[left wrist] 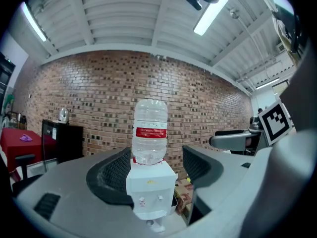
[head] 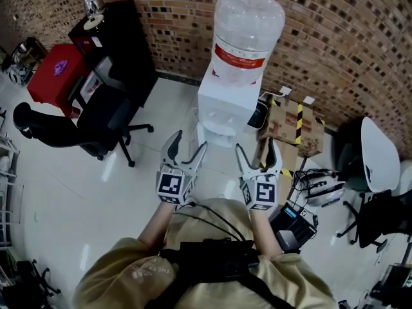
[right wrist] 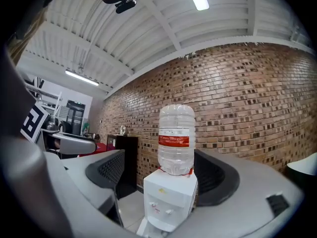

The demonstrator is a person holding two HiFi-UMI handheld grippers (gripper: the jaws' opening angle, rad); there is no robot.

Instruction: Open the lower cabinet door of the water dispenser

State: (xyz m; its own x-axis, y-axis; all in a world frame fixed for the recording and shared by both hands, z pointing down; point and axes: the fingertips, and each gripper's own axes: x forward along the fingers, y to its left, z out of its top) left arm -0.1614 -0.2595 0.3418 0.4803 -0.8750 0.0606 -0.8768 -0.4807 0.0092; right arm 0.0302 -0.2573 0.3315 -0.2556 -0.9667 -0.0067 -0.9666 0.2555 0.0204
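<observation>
A white water dispenser (head: 226, 105) with a clear bottle (head: 248, 26) on top stands against the brick wall. Its lower cabinet door does not show from above, and in both gripper views my own jaws hide it. My left gripper (head: 188, 144) and right gripper (head: 256, 148) are held side by side, short of the dispenser and apart from it. Both point level at it. In the left gripper view the dispenser (left wrist: 148, 188) stands far off between the open jaws of the left gripper (left wrist: 154, 170). The right gripper (right wrist: 162, 171) frames the dispenser (right wrist: 168, 198) the same way, with nothing between its pads.
A cardboard box (head: 293, 125) with yellow-black tape stands right of the dispenser. A black office chair (head: 71, 129), a black cabinet (head: 121, 44) and a red table (head: 55, 68) are on the left. A white chair (head: 380, 153) and floor devices with cables (head: 301, 210) are on the right.
</observation>
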